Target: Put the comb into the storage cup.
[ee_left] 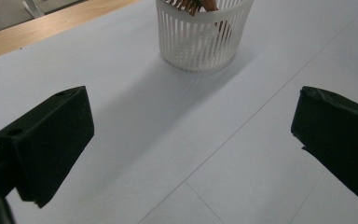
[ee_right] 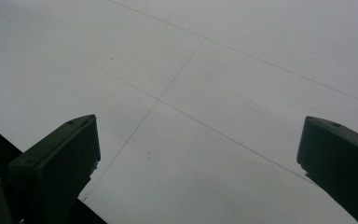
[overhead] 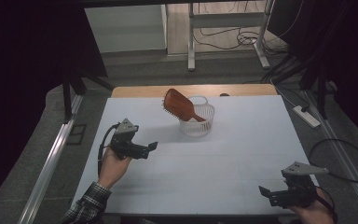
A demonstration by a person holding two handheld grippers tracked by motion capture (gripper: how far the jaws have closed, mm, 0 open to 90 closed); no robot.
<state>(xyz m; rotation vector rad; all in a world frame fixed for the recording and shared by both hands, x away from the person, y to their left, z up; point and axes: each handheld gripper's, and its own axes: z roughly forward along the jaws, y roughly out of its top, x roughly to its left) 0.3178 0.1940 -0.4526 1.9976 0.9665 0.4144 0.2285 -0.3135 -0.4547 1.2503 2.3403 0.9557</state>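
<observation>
A brown wooden hairbrush point(overhead: 179, 106) leans handle-down in a white slatted basket point(overhead: 197, 120) at the back middle of the white table point(overhead: 223, 158); its head sticks out to the upper left. My left gripper point(overhead: 150, 148) hovers open at the left of the table, pointing toward the basket point(ee_left: 200, 35), which lies well ahead of its wide-apart jaws. My right gripper point(overhead: 264, 193) is open at the near right corner, pointing left over bare table surface point(ee_right: 191, 102). Neither gripper holds anything.
A wooden strip point(overhead: 140, 90) runs along the table's far edge. Beyond it are metal desk legs point(overhead: 191, 42), cables on the floor and a power strip point(overhead: 306, 115) at the right. An aluminium rail point(overhead: 51, 163) runs along the left side.
</observation>
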